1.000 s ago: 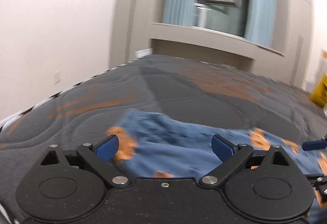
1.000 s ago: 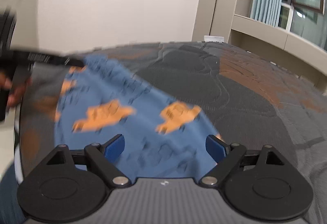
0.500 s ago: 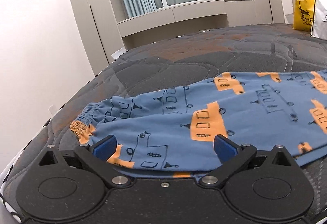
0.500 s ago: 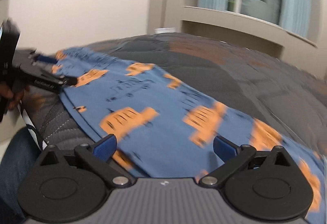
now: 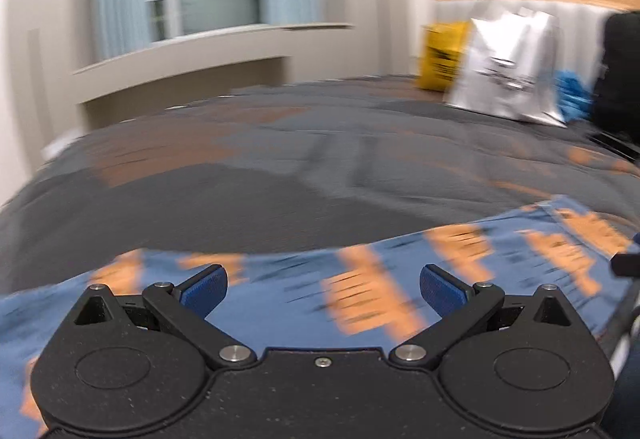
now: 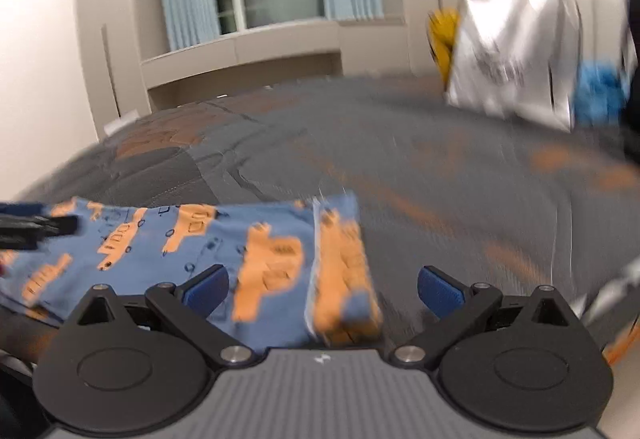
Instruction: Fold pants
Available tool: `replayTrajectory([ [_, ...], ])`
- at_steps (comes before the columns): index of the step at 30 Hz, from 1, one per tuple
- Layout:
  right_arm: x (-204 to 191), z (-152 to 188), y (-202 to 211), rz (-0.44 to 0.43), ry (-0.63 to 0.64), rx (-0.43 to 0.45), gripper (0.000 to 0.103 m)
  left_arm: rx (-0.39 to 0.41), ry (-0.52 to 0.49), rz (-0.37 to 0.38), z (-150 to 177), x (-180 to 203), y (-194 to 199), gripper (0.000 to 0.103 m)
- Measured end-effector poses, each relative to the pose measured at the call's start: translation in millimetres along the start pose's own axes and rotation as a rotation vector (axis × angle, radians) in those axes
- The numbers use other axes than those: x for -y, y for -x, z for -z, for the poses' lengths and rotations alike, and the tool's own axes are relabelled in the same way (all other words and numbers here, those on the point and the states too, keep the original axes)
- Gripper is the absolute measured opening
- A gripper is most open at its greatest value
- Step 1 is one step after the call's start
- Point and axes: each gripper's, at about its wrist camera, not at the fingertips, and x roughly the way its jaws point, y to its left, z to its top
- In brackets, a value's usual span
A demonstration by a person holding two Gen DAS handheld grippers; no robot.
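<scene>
The blue pants [image 6: 224,259] with orange truck prints lie spread along the near edge of the bed [image 5: 280,175], a long strip running left to right across its grey quilt. A second ago they were a blurred heap; now they sit flatter, and both cameras have swung right, toward the headboard end. In the right wrist view the hem end of the legs [image 6: 340,271] now lies directly ahead, where half a second ago only the middle of the cloth showed. That suggests the laying-out is finished and the first fold, bringing one end over the other, comes next.

The right tongs [image 6: 322,289] have just been opening and now stand spread wide, the hem between the fingers but not pinched. The left tongs [image 5: 322,289] are likewise spread above the cloth, gripping nothing; their black tip shows at the left edge of the right view.

At the far right of the bed stand a silver bag [image 5: 508,67], a yellow bag [image 5: 440,55] behind it, something blue [image 5: 574,99] and a dark shape [image 5: 618,75] too blurred to name. All are well apart from the pants, so nothing stands in the way. Motion blur softens both views.
</scene>
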Motion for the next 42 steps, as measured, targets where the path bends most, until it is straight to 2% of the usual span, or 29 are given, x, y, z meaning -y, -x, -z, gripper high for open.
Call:
replayTrajectory([
  [3, 20.2, 8.2, 9.0, -0.074, -0.095, -0.029, 0.102, -0.02, -0.05, 0.062, -10.4, 27.5, -27.5, 0.102],
  [7, 33.0, 16.2, 19.5, -0.205, -0.174, -0.066, 0.098, -0.092, -0.082, 0.115, -11.4, 51.3, -59.3, 0.102],
  [9, 32.9, 17.0, 19.3, -0.224, -0.191, -0.065, 0.095, -0.129, -0.088, 0.117, -7.8, 55.3, -71.0, 0.102],
  [12, 37.8, 14.4, 13.3, -0.243, -0.247, -0.058, 0.091, -0.134, -0.063, 0.127, -8.8, 52.3, -70.9, 0.102],
  [14, 37.0, 14.5, 9.9, -0.235, -0.267, -0.043, 0.078, -0.145, -0.034, 0.132, -13.4, 46.2, -70.7, 0.102],
  [15, 36.9, 15.0, 9.0, -0.219, -0.279, -0.031, 0.074, -0.148, -0.013, 0.145, -15.4, 42.8, -68.7, 0.102],
  [16, 37.4, 15.5, 8.3, -0.201, -0.294, -0.02, 0.066, -0.148, 0.009, 0.161, -18.5, 39.9, -66.0, 0.102],
  [17, 37.1, 16.9, 8.6, -0.179, -0.306, -0.003, 0.052, -0.146, 0.035, 0.182, -22.6, 36.5, -62.0, 0.102],
  [20, 32.2, 18.4, 5.5, -0.09, -0.292, 0.027, 0.028, -0.127, 0.107, 0.275, -37.4, 34.5, -57.1, 0.102],
  [22, 23.2, 19.4, 5.8, -0.044, -0.239, 0.053, 0.026, -0.133, 0.141, 0.351, -47.7, 38.9, -58.8, 0.102],
  [26, -11.3, 21.8, 4.8, 0.046, -0.023, 0.095, 0.019, -0.172, 0.201, 0.553, -69.7, 58.6, -70.6, 0.102],
  [28, -35.3, 27.0, 6.0, 0.116, 0.147, 0.138, 0.018, -0.216, 0.211, 0.624, -78.3, 72.5, -79.8, 0.102],
  [30, -58.3, 34.4, 5.9, 0.165, 0.313, 0.173, 0.018, -0.253, 0.202, 0.661, -82.9, 85.7, -86.1, 0.102],
  [32, -74.8, 38.5, 3.2, 0.167, 0.415, 0.181, 0.017, -0.275, 0.184, 0.671, -84.0, 97.5, -90.0, 0.1],
  [35, -95.6, 45.3, -2.8, 0.162, 0.536, 0.176, 0.017, -0.325, 0.159, 0.648, -83.4, 106.6, -96.1, 0.093],
  [39, -109.7, 50.1, -9.6, 0.158, 0.614, 0.172, 0.017, -0.364, 0.166, 0.623, -76.7, 104.5, -101.1, 0.082],
  [42, -111.4, 47.7, -13.1, 0.155, 0.619, 0.166, 0.017, -0.372, 0.177, 0.607, -72.2, 97.7, -103.9, 0.055],
])
